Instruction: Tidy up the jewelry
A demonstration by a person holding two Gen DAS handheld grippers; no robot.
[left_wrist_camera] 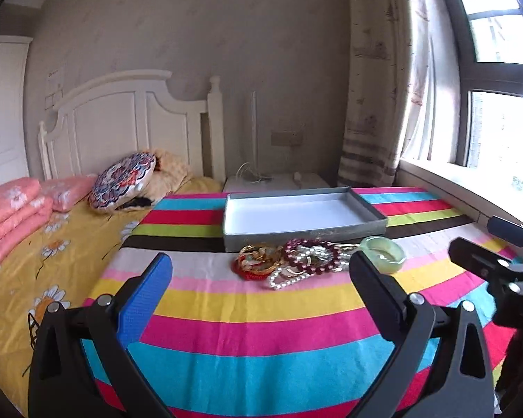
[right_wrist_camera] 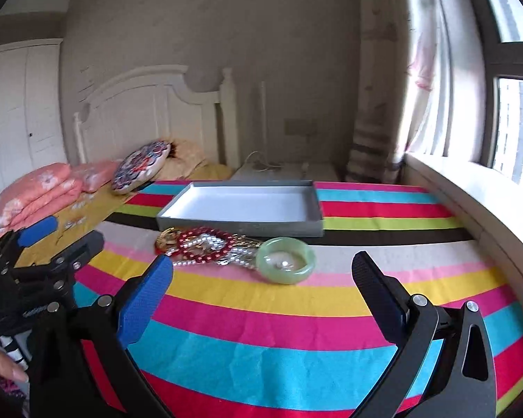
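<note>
Both the left claw point(left_wrist_camera: 261, 278) and the right claw point(right_wrist_camera: 263, 280) hang spread wide, gripping nothing, above the striped tabletop point(right_wrist_camera: 296, 313). A jewelry pile point(right_wrist_camera: 205, 244) and a green bangle point(right_wrist_camera: 286, 260) lie just before the shallow grey box point(right_wrist_camera: 240, 209).

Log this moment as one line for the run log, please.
left claw: open, empty | right claw: open, empty | box: empty | jade bangle, bead bracelets: piled on striped cloth before box | stage: nothing grasped yet

No legible text — none anywhere
</note>
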